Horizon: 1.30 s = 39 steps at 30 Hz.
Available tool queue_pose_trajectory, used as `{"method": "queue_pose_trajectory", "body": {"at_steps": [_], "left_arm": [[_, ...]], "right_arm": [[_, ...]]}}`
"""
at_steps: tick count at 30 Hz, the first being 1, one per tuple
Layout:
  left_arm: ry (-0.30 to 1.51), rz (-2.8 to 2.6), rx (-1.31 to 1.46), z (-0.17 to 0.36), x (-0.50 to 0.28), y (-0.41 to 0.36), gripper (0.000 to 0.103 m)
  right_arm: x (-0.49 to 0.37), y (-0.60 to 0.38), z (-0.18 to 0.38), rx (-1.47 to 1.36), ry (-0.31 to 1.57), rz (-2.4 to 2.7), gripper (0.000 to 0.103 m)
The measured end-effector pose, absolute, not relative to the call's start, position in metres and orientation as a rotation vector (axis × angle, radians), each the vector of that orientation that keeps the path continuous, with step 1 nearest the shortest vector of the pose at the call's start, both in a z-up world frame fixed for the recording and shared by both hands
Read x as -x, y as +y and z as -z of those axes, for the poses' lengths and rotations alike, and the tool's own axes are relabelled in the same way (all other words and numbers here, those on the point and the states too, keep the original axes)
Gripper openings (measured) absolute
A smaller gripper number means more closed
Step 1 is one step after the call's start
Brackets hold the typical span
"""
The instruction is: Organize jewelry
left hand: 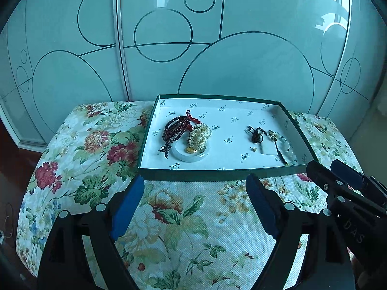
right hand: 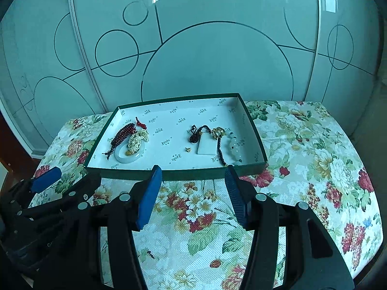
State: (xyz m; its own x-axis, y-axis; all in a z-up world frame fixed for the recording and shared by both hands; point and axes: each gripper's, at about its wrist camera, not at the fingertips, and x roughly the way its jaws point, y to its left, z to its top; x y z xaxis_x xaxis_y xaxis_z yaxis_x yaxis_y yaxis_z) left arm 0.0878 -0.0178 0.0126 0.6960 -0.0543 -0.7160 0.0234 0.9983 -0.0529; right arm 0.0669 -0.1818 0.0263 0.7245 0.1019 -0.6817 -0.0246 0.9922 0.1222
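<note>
A shallow green box (left hand: 212,172) (right hand: 169,174) with a white printed lining sits on the floral cloth. On its left lie a dark red bead string (left hand: 173,128) (right hand: 121,134), a pearl cluster (left hand: 200,136) (right hand: 136,140) and a white jade bangle (left hand: 179,155) (right hand: 121,158). On its right lie a white pendant on a black cord (left hand: 268,148) (right hand: 206,146), a pale bead bracelet (left hand: 289,148) (right hand: 234,145) and a tiny gold piece (left hand: 253,148) (right hand: 187,149). My left gripper (left hand: 194,207) and right gripper (right hand: 193,195) are open and empty, just in front of the box.
The floral cloth (left hand: 183,229) (right hand: 314,157) covers a low padded table that drops off at its left and right edges. Pale sliding doors with circle patterns (left hand: 193,48) stand close behind. The right gripper shows at the right of the left wrist view (left hand: 343,183).
</note>
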Motion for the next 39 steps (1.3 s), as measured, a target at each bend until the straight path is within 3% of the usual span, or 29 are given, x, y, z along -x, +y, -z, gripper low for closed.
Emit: {"method": "queue_pose_trajectory", "body": {"at_steps": [39], "left_arm": [[0.755,0.023,0.039,-0.034,-0.059,-0.009,0.085]], "right_arm": [[-0.035,-0.174,-0.045,-0.091,0.710,-0.076,0.054]]}}
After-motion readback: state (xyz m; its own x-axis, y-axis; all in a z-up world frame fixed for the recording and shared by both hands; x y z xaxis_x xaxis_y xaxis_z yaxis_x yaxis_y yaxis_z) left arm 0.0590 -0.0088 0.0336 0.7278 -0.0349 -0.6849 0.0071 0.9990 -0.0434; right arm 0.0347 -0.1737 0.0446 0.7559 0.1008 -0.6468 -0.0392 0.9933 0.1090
